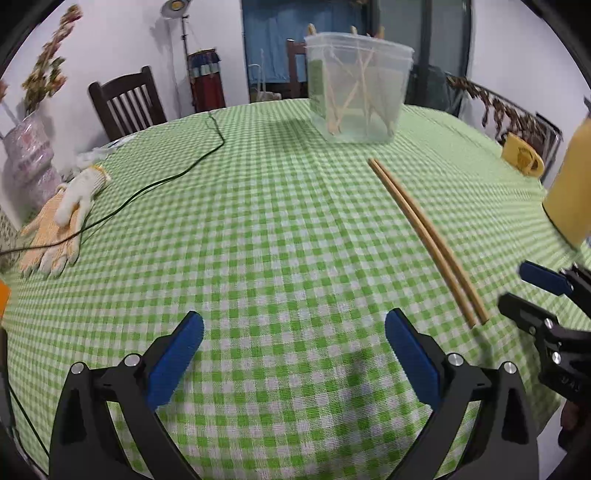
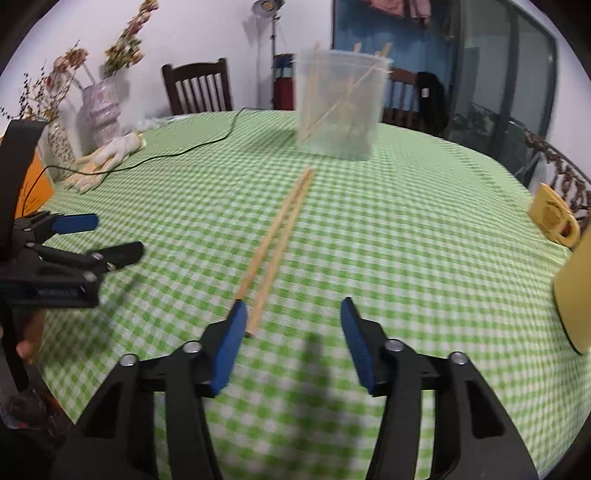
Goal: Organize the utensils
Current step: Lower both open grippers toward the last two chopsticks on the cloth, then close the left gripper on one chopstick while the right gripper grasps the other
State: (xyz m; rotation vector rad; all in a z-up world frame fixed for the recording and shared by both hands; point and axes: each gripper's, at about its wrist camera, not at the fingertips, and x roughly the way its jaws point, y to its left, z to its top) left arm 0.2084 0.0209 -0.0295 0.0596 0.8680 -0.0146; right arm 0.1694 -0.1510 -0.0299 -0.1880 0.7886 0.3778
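Just ahead of the right gripper (image 2: 290, 314), unclenched and empty: chopsticks (image 2: 275, 251) flat on the checked tablecloth (image 2: 406, 240), near ends by its left pad, short of the clear container (image 2: 340, 107). Left gripper (image 1: 293, 325) spread wide, well apart.

A home dining room. The round bench under a green-and-white checked cloth (image 1: 258, 221) fills the space ahead of the tool. Beyond its far edge stands a dark wooden slat-backed chair (image 1: 125, 101), with a patterned ceramic vase of dried flowers (image 2: 101, 110) off to the left, a floor lamp (image 2: 271, 22) behind, and a blue-curtained glass door (image 2: 369, 33).
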